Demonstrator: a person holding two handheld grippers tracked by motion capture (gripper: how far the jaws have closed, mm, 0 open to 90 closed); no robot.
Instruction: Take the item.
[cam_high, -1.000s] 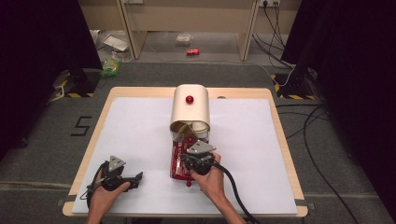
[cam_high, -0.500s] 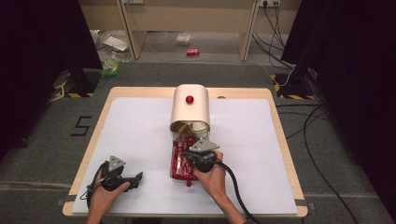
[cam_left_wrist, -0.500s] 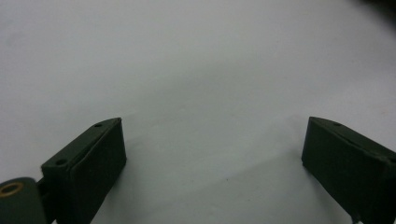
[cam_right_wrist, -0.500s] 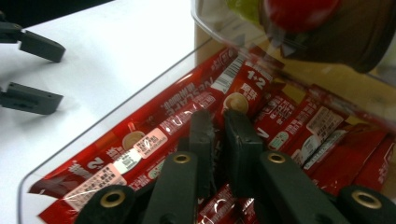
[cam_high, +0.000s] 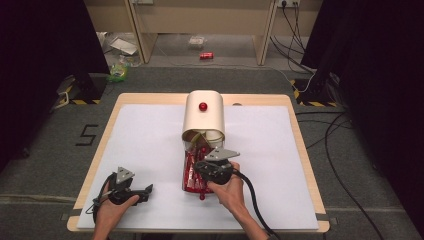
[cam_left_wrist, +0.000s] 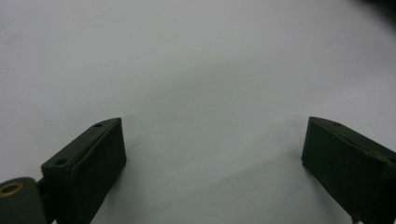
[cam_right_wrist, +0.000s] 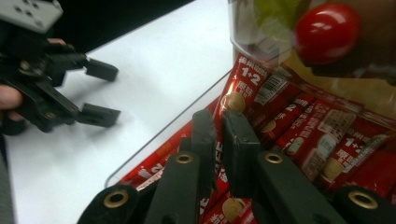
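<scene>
My worktop (cam_high: 150, 145) is pale wood under a white sheet, standing on grey carpet (cam_high: 50, 155) with a taped number at my left. Far off, light wooden furniture (cam_high: 200, 20) has litter and a red can (cam_high: 206, 55) beneath it. Black drapes (cam_high: 45, 40) hang either side, cables (cam_high: 345, 150) trailing right

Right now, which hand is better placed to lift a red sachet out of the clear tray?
Right. The right gripper has closed on a red sachet in the clear tray; the left gripper rests open on the white table.
</scene>
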